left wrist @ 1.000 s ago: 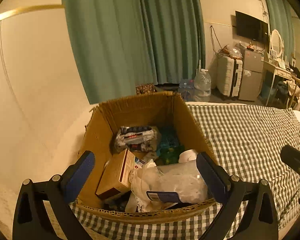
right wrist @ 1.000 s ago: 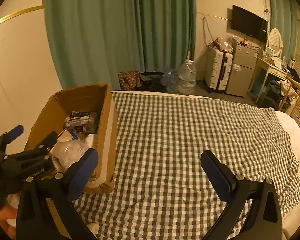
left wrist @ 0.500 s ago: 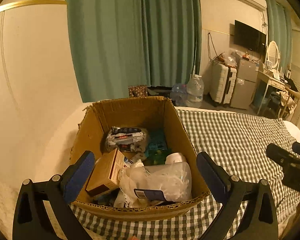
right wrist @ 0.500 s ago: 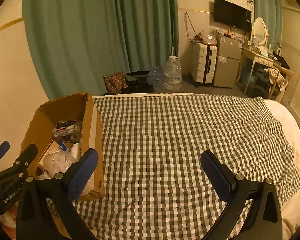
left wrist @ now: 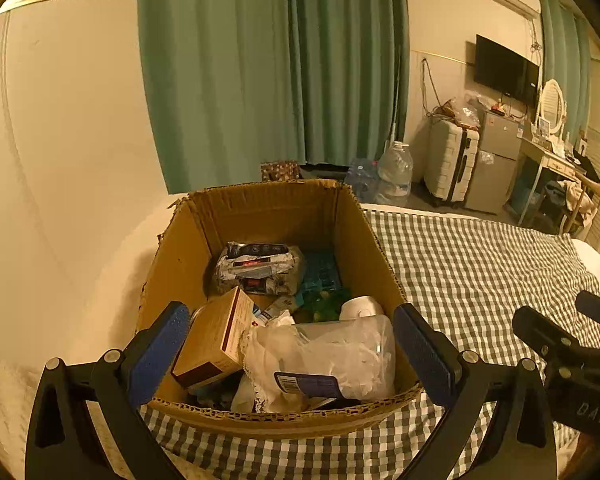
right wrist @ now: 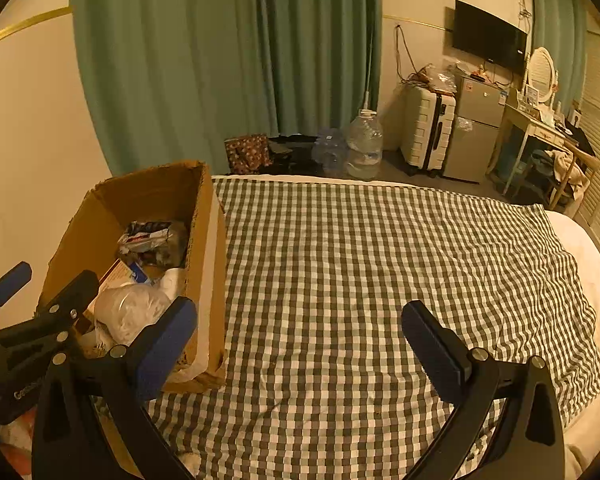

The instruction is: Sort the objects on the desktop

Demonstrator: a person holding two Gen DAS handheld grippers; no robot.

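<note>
The cardboard box (left wrist: 276, 216) sat on the bed's checked cloth (right wrist: 360, 264), already holding a plastic jar (left wrist: 340, 352), a small carton (left wrist: 216, 336) and a foil packet (left wrist: 260, 268). Both the left claw (left wrist: 292, 344) and the right claw (right wrist: 300, 336) were spread apart and empty. Nothing loose showed on the cloth, so sorting looked nearly finished.

Left gripper (left wrist: 290, 344) fingers spread wide, empty; right gripper (right wrist: 300, 336) likewise
</note>
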